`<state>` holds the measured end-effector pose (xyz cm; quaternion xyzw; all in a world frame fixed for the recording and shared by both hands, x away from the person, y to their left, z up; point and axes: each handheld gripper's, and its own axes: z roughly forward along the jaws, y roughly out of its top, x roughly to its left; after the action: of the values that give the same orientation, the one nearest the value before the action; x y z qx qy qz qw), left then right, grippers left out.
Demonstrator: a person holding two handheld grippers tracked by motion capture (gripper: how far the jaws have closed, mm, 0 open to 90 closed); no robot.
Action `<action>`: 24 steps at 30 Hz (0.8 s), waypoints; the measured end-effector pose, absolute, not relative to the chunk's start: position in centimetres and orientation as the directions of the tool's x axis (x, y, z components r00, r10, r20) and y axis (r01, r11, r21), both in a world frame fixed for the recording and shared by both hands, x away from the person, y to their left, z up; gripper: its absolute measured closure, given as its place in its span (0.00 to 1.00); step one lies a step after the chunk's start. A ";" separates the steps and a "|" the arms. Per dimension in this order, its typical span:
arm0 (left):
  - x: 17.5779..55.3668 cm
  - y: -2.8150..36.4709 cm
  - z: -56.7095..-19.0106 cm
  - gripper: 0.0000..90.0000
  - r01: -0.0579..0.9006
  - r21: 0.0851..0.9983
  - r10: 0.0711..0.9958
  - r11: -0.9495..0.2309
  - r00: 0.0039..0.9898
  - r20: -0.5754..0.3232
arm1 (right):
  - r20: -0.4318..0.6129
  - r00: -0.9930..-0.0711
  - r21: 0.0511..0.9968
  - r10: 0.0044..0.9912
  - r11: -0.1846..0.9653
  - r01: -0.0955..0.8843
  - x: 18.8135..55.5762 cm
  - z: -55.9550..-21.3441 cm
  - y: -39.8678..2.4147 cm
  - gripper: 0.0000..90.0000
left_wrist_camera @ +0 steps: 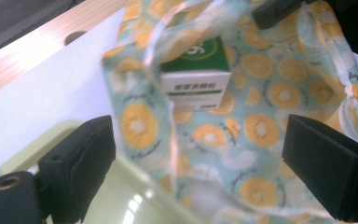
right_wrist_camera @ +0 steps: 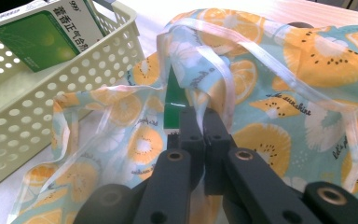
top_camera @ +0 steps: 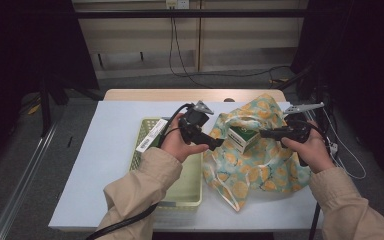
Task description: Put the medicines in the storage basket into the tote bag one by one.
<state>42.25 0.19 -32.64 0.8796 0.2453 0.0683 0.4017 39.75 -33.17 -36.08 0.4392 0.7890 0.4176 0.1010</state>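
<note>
High view: at centre, my left gripper (top_camera: pixel 219 143) hangs wide and empty beside the box (top_camera: pixel 243 138), which sits in the bag (top_camera: pixel 260 165); my right gripper (top_camera: pixel 264 133) pinches the bag's rim.

Left gripper view: box (left_wrist_camera: pixel 196 74) upper centre; I should centre it before closing.

Right gripper view: pinch at centre; basket (right_wrist_camera: pixel 51 93) upper left.

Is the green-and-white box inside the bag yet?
In. The green-and-white box sits within the fruit-print bag, its fabric and strap around it.
</note>
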 end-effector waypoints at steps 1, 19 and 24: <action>42.3 0.7 -32.6 0.11 0.379 0.738 0.494 -0.558 0.867 -0.072 | 0.208 -0.593 0.747 0.778 0.265 0.610 39.7 -36.1 -33.2 1.00; 43.0 8.7 -34.3 0.10 0.444 0.724 0.591 -0.528 0.804 -0.061 | 0.204 -0.598 0.749 0.775 0.269 0.605 39.5 -36.1 -33.4 0.99; 43.0 9.8 -34.5 0.10 0.446 0.727 0.599 -0.522 0.798 -0.059 | 0.210 -0.594 0.749 0.776 0.263 0.608 39.4 -36.1 -33.6 0.99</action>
<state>42.96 9.77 -34.55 0.8665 0.3016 0.0997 0.3850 39.38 -33.61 -36.14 0.4390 0.7883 0.4193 0.1004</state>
